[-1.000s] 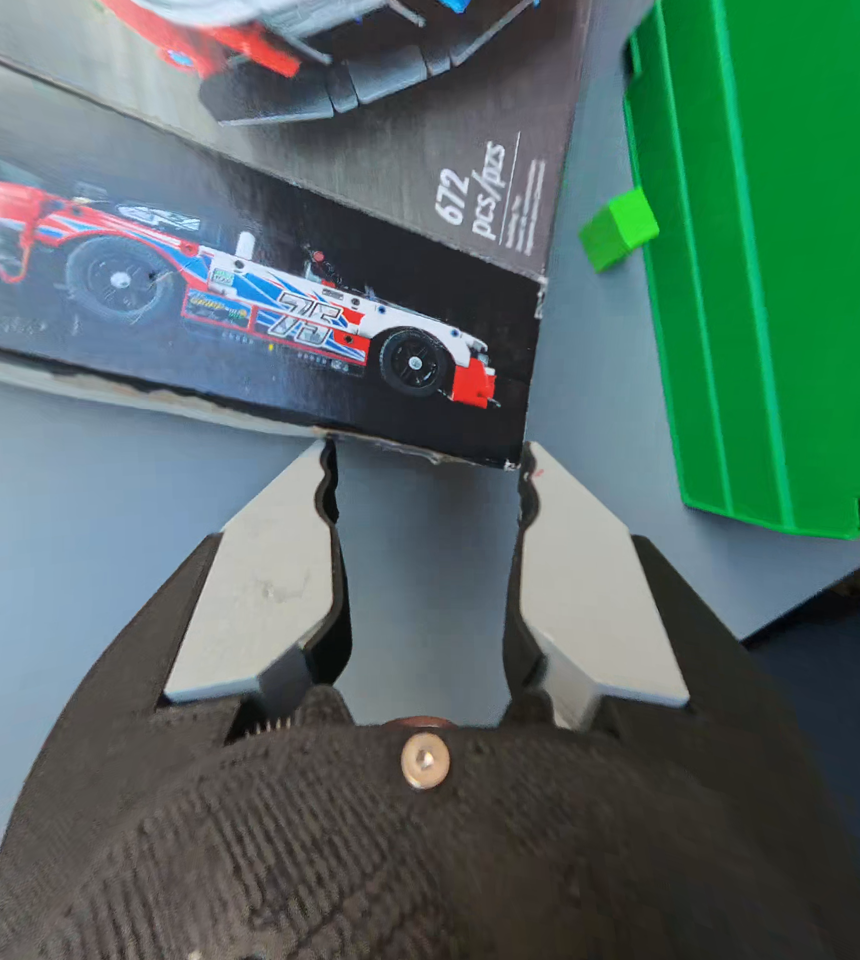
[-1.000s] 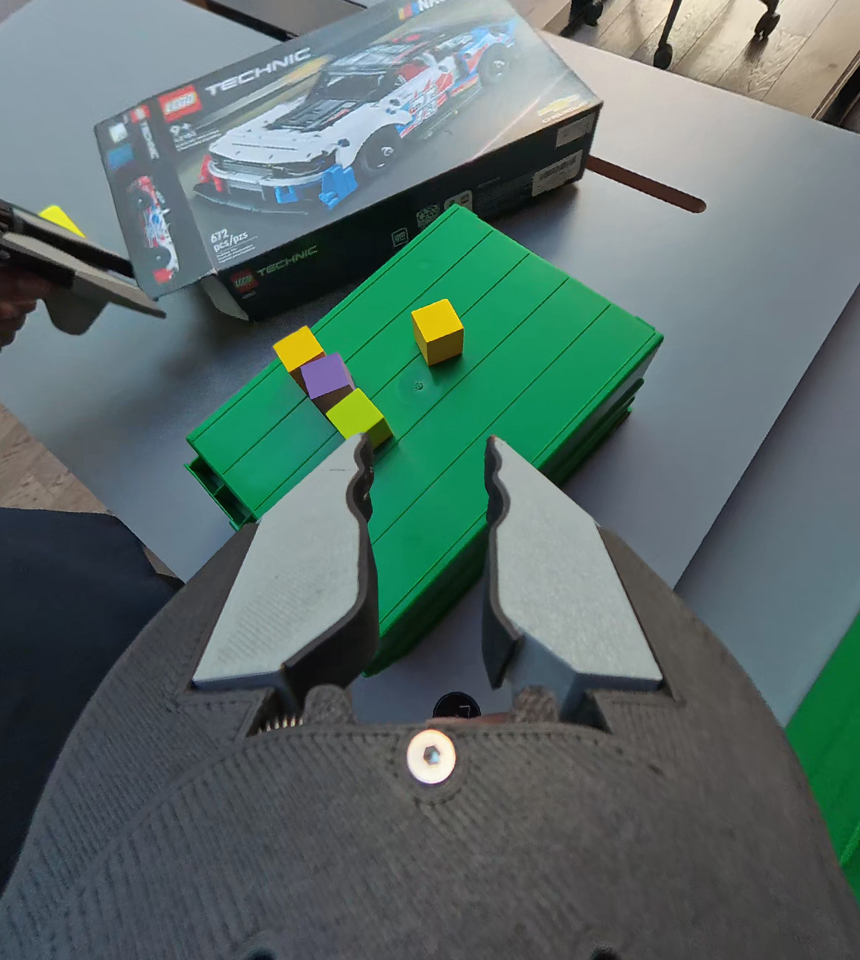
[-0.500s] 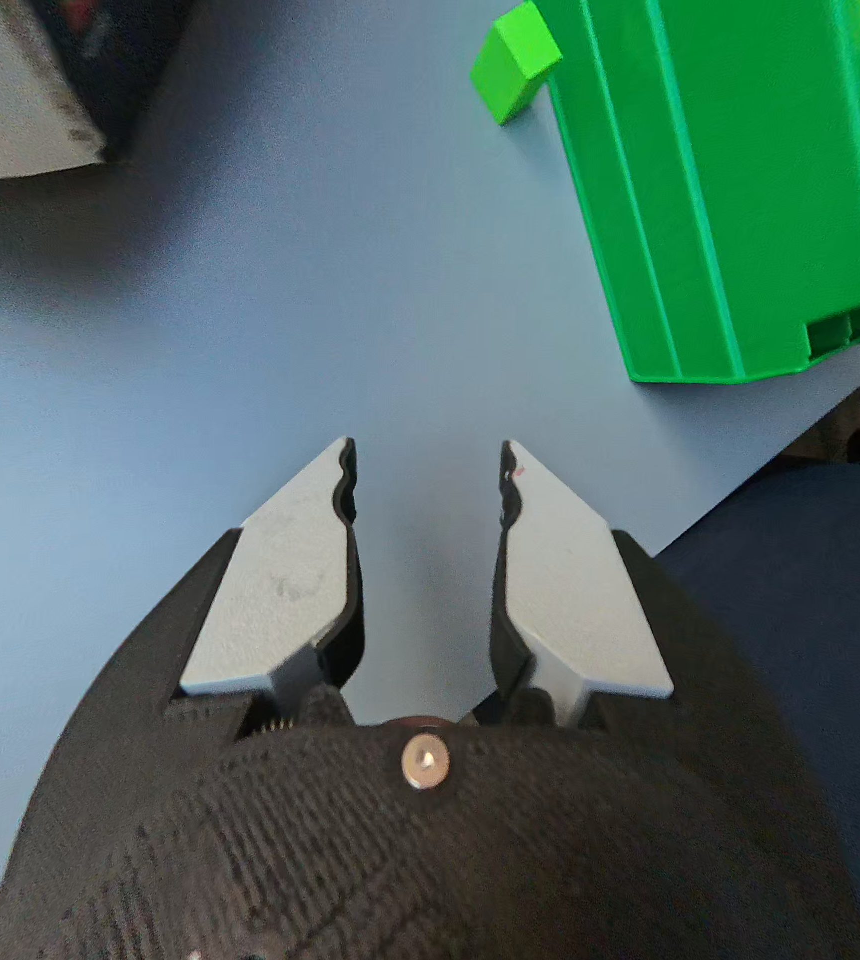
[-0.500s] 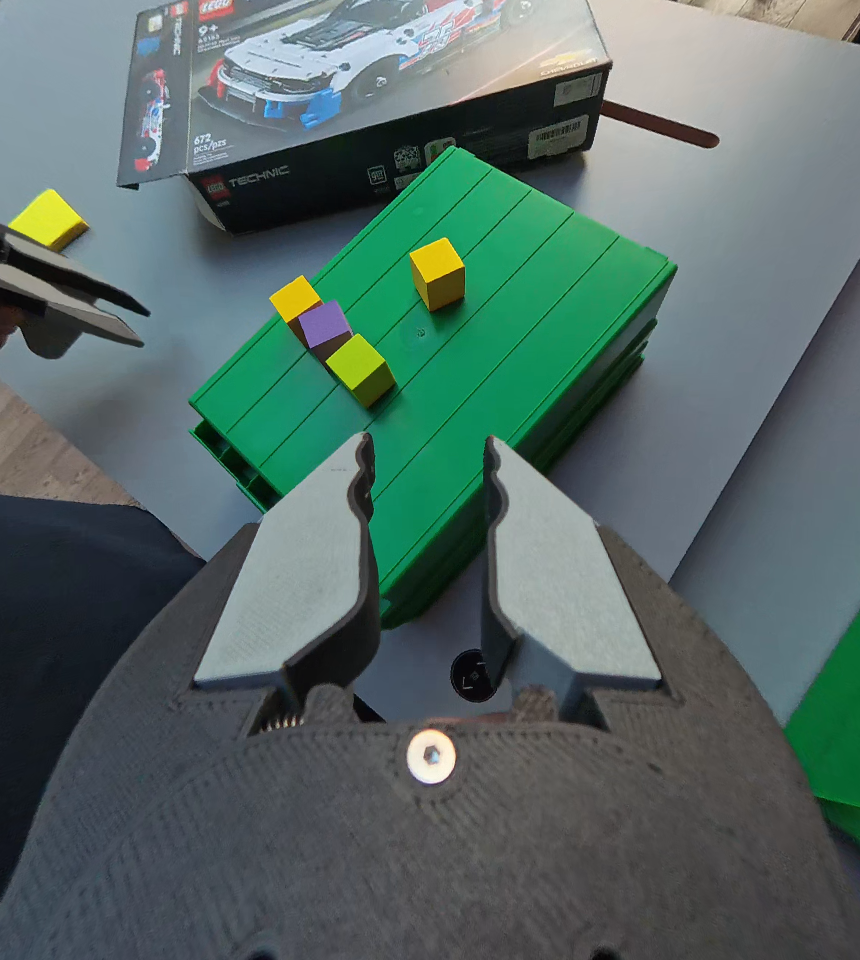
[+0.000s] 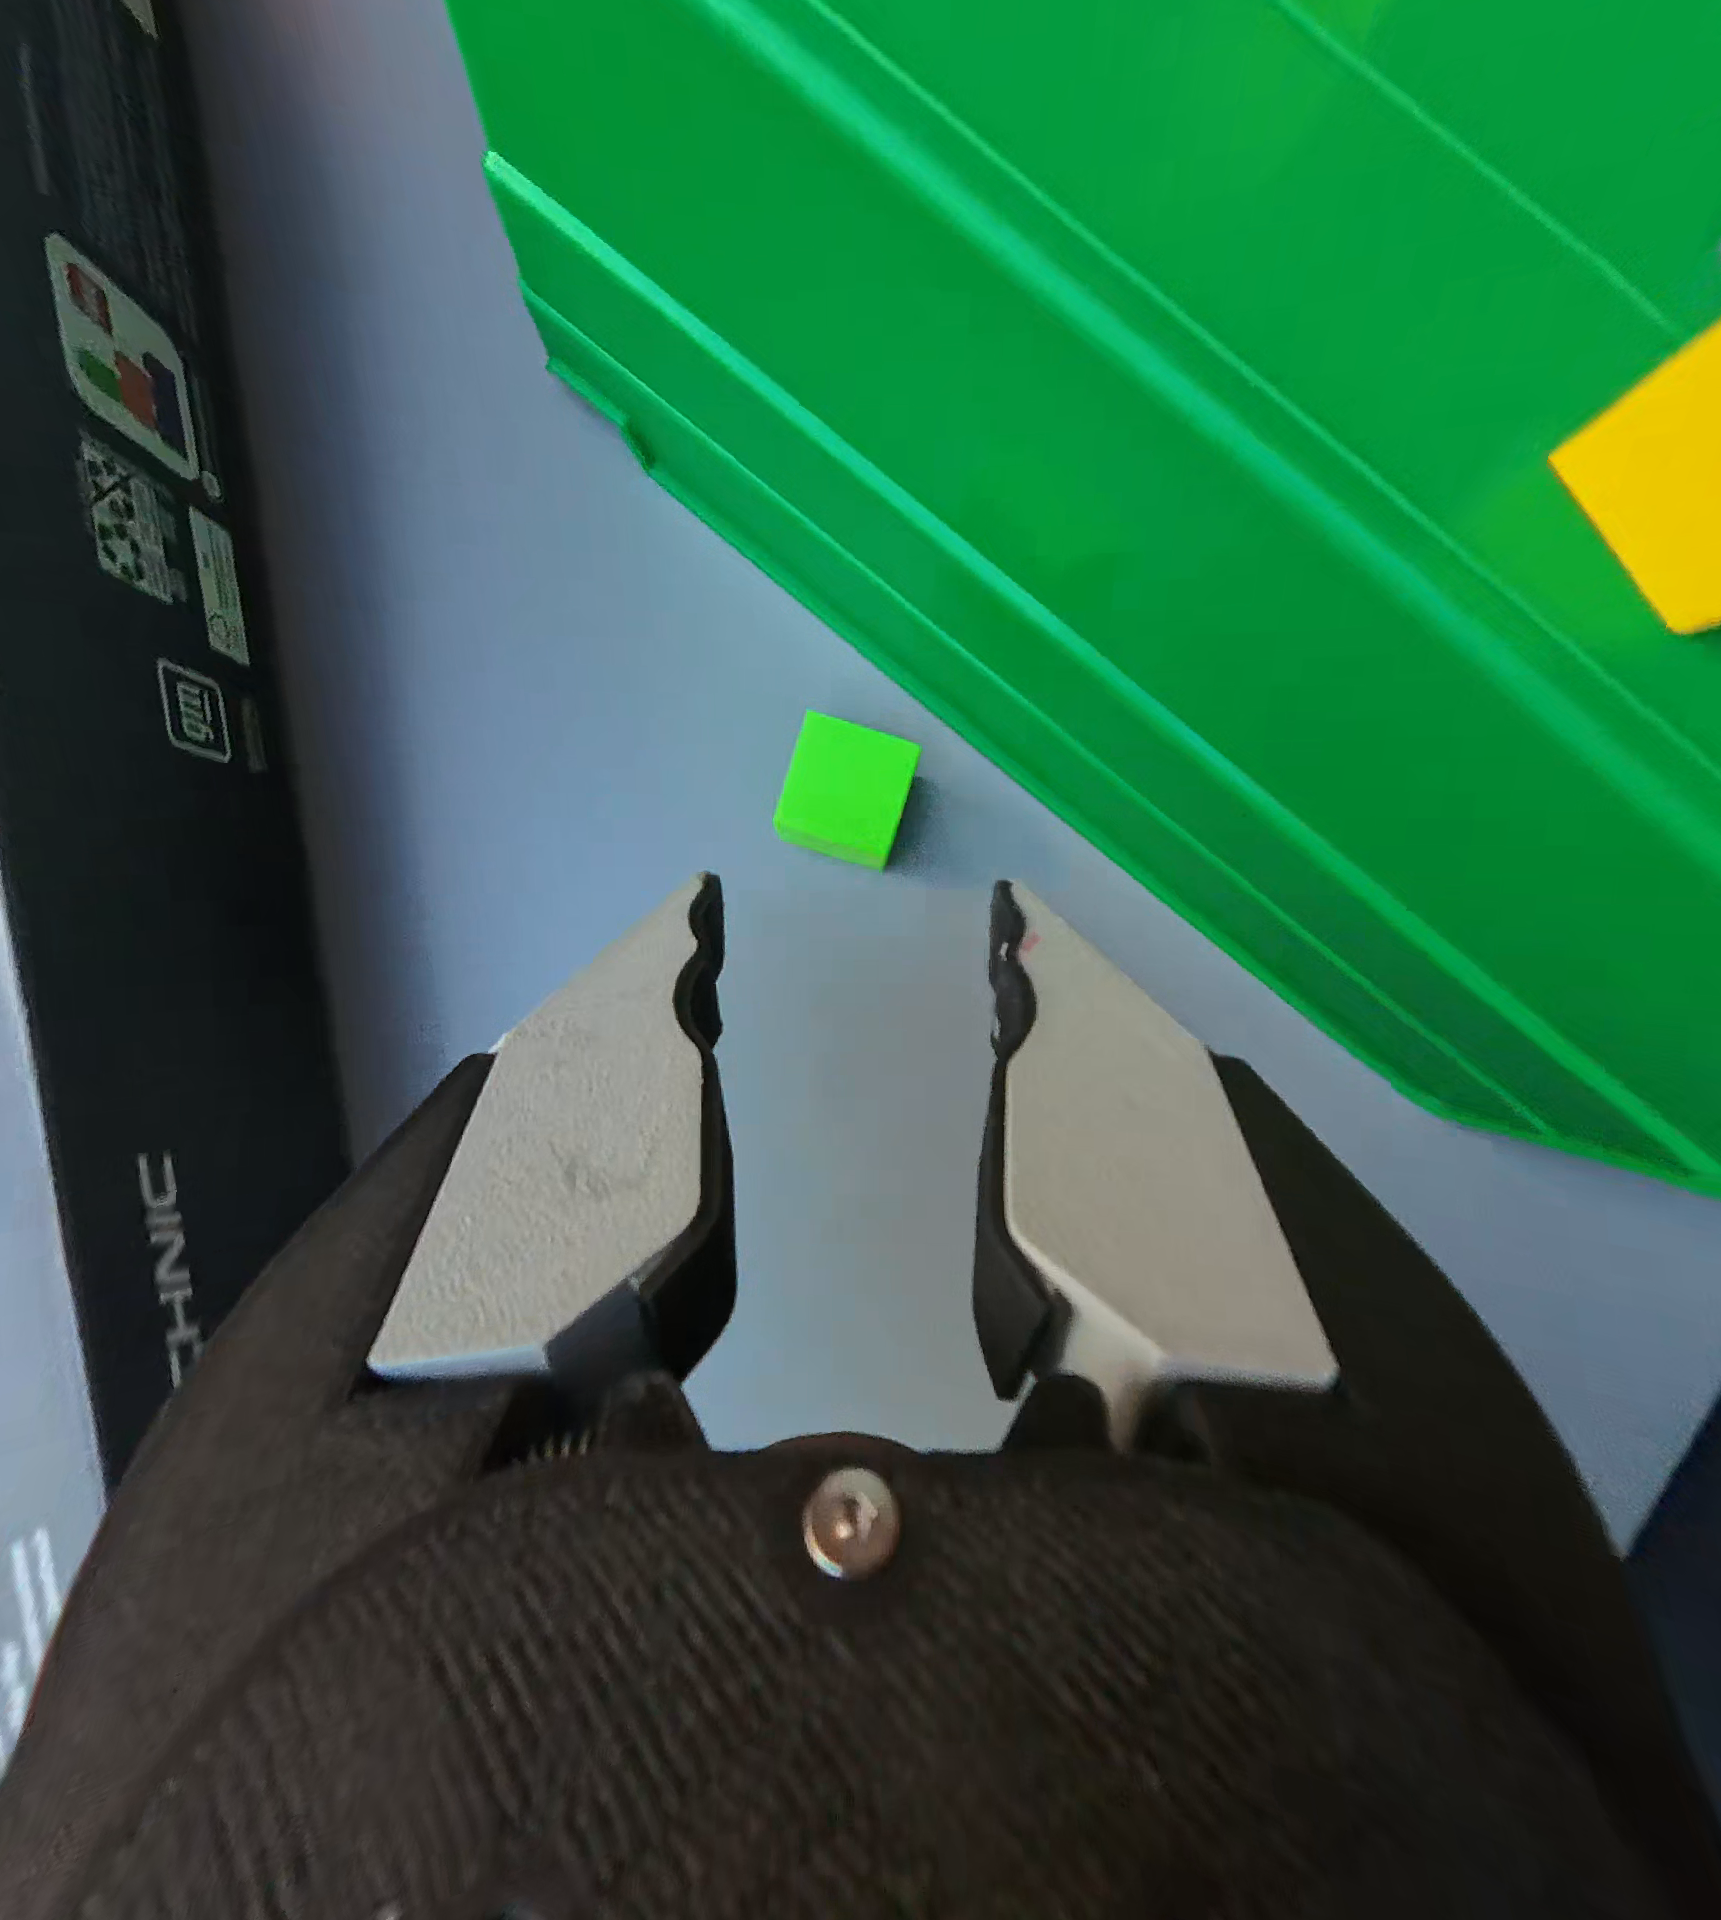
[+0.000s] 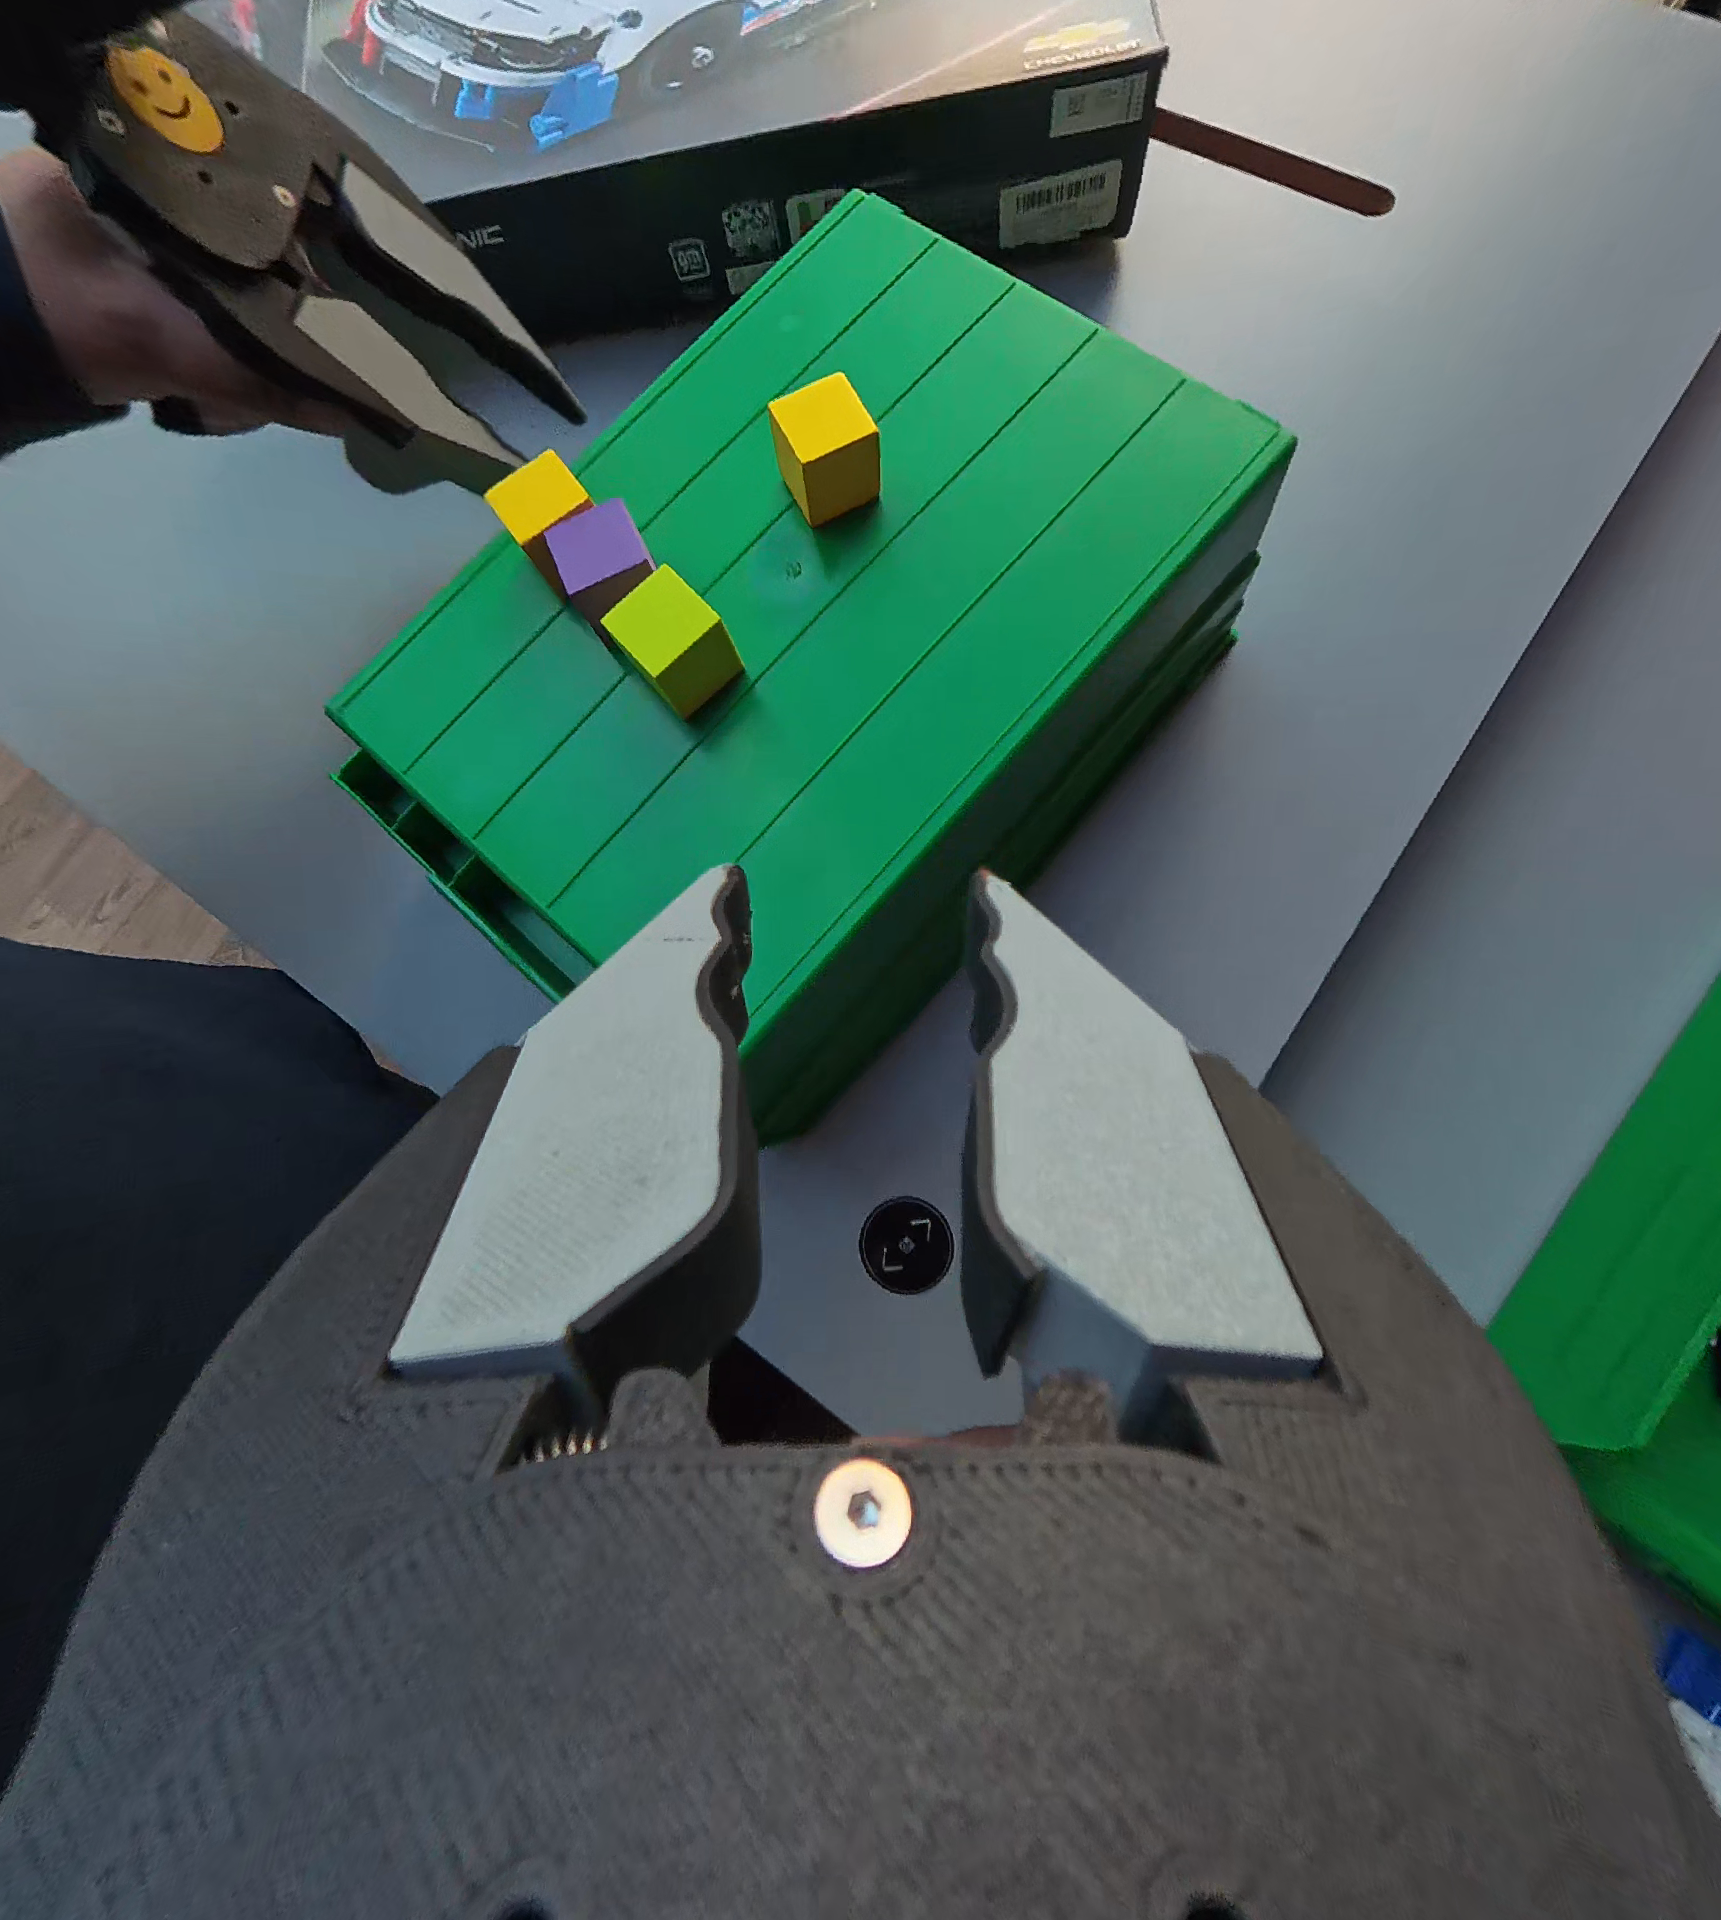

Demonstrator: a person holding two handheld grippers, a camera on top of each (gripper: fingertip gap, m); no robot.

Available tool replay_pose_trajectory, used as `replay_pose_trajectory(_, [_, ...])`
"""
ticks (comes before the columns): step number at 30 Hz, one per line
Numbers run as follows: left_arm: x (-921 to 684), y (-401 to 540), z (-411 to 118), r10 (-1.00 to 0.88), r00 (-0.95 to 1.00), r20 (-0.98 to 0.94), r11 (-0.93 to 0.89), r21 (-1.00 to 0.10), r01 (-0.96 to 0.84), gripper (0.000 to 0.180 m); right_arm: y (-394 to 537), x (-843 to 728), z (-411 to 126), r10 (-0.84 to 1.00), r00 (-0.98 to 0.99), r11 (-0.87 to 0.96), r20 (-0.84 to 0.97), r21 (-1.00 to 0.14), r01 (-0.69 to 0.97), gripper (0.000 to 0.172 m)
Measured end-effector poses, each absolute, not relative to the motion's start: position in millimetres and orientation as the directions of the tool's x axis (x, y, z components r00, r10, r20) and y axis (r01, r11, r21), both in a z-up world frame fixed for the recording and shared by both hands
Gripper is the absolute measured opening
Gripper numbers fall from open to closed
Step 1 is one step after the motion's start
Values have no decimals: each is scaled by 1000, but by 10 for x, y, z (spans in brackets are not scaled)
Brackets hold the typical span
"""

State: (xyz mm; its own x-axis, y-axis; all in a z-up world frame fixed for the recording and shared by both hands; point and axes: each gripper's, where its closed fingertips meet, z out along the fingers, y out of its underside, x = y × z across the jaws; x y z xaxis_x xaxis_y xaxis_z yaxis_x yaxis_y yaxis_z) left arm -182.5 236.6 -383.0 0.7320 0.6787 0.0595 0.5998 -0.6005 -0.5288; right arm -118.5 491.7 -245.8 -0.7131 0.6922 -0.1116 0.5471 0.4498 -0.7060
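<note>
My left gripper (image 5: 856, 899) is open and empty. It hovers over the grey table, just short of a bright green cube (image 5: 845, 790) that lies beside the green bin (image 5: 1095, 416). In the right wrist view the left gripper (image 6: 534, 436) hangs by the bin's left corner, close to a yellow cube (image 6: 534, 497). My right gripper (image 6: 856, 894) is open and empty above the near end of the upturned green bin (image 6: 939, 644). On the bin stand the yellow cube, a purple cube (image 6: 596, 545), a lime cube (image 6: 669, 639) and another yellow cube (image 6: 825, 447).
A black toy-car box (image 6: 783, 135) lies behind the bin; its side (image 5: 129, 623) runs along my left gripper's left. Another green bin (image 6: 1666, 1195) with coloured parts stands at the right edge. A round black mark (image 6: 906, 1245) is on the table. A person's hand (image 6: 118, 332) holds the left gripper. The grippers' ends are close to 30 cm from one another. The lime cube (image 6: 669, 639) is closer to my right gripper, around 11 cm from its tips; the left tips are 15 cm off.
My left gripper swung from the box end to the gap between box and bin, narrowing its jaws, and now faces the bright green cube. My right gripper drew nearer to the bin, jaws about the same.
</note>
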Motion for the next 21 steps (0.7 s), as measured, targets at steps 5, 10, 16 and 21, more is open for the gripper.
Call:
replay_pose_trajectory(5, [-1971,2427,-4188,707,703,77,-607,-444,659,35,5146,-1076,-2536,734,-666,416,-133,-687,596,39])
replay_pose_trajectory(10, [-1909,2463,-4160,755,638,151,-517,-463,720,25,5252,-1038,-2566,753,-641,392,-146,-683,617,38])
replay_pose_trajectory(16, [-1306,2293,-4141,786,588,189,-452,-475,756,24,5110,-1115,-2574,734,-652,374,-190,-689,621,38])
replay_pose_trajectory(21, [-767,2117,-4151,792,563,238,-407,-481,776,24,4671,-1207,-2607,662,-715,415,-224,-685,599,38])
